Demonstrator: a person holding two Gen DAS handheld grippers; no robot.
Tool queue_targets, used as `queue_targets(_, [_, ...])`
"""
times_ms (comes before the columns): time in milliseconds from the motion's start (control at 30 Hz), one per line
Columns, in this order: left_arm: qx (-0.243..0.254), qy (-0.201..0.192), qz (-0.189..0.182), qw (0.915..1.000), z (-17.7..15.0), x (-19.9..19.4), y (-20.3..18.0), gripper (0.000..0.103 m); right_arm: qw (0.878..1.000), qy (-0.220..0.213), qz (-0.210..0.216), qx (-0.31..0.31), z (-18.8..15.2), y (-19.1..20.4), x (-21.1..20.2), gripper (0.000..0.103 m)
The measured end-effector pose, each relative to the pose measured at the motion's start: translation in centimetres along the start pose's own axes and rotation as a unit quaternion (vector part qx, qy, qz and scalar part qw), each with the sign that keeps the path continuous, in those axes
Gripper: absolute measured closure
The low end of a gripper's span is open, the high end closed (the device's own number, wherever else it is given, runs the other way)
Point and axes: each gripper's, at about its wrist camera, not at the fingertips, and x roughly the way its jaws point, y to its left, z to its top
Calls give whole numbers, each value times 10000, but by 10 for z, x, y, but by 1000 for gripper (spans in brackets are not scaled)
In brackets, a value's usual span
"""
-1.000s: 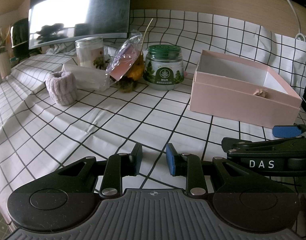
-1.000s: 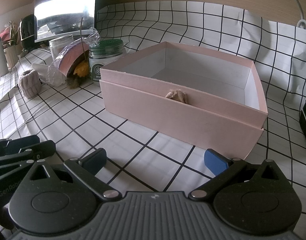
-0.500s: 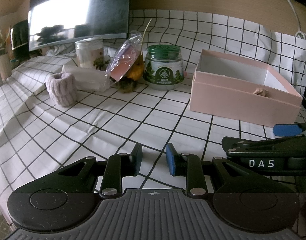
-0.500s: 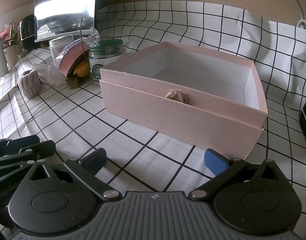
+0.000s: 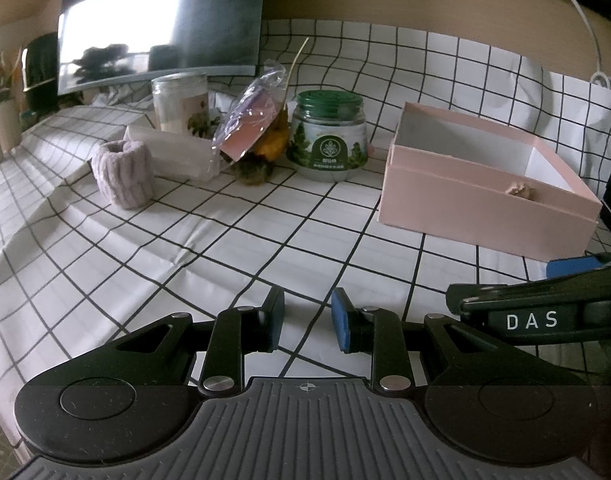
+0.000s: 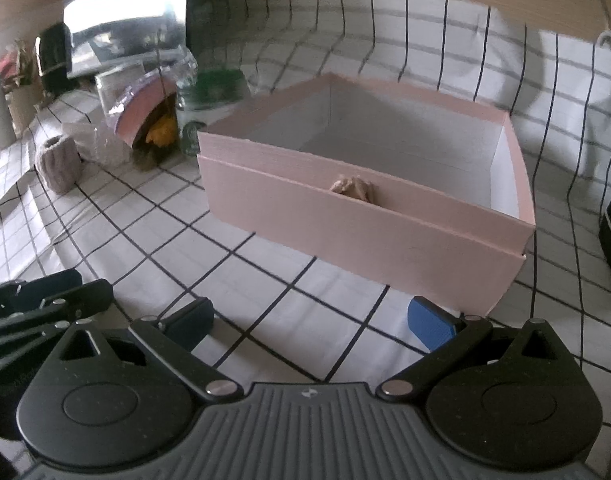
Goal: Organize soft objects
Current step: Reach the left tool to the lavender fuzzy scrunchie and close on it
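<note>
Your left gripper [image 5: 307,320] hangs low over the checked cloth [image 5: 265,240] with its pads a narrow gap apart and nothing between them, just as it did a second ago. Your right gripper [image 6: 311,320] is spread wide and empty; its view has blurred and swung since half a second ago, with the pink box [image 6: 365,236] now sitting lower and further right in the frame than before.

In the left view the right gripper's dark body crosses the lower right. The pink box [image 5: 485,216] stands at middle right on the cloth, open-topped, and a small tan soft object [image 5: 519,191] lies inside against its near wall. A lilac knitted cuff [image 5: 123,174] stands upright at middle left, well apart from the box. Between them sit a green-lidded jar [image 5: 327,140], a wrapped pink item [image 5: 251,128] leaning over something yellow, a clear jar [image 5: 181,102] and a flat white packet [image 5: 173,152]. A dark monitor [image 5: 161,24] fills the upper left against a wooden wall; a white cable [image 5: 585,24] hangs at upper right.
</note>
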Motion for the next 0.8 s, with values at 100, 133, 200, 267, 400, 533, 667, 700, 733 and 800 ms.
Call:
queue_targets(100, [-72, 8, -95, 9999, 0, -1, 3, 74, 9996, 267, -100, 10, 5, 3, 1, 0])
queue_targets(133, [-159, 39, -197, 9997, 1, -2, 7, 74, 9992, 361, -148, 57, 7, 4, 2, 0])
queue_targets(200, [-470, 166, -543, 9973, 4, -4, 19, 74, 9988, 459, -180, 82, 7, 6, 1, 0])
queue_targets(267, [-617, 313, -822, 9942, 9, -3, 30, 74, 9985, 518, -147, 39, 8, 6, 0, 0])
queue_targets(400, [-750, 176, -902, 9929, 26, -14, 62, 74, 9971, 695, -190, 242, 13, 12, -4, 8])
queue_targets(533, [-1132, -235, -625, 9913, 45, -37, 118, 74, 9965, 41, -344, 755, 34, 27, -28, 8])
queue_targets(667, [-1247, -349, -42, 9916, 67, -48, 181, 74, 9894, -675, -218, 1267, 65, 46, -51, 8])
queue_targets(700, [-1251, -314, 47, 9916, 72, -48, 194, 74, 9883, -788, -107, 1300, 73, 52, -54, 8])
queue_targets(733, [-1253, -275, 145, 9916, 78, -48, 211, 74, 9879, -897, -73, 1263, 82, 61, -57, 8])
queue_targets(800, [-1195, -242, 239, 9922, 90, -47, 240, 74, 9878, -1060, -176, 1124, 97, 79, -59, 8])
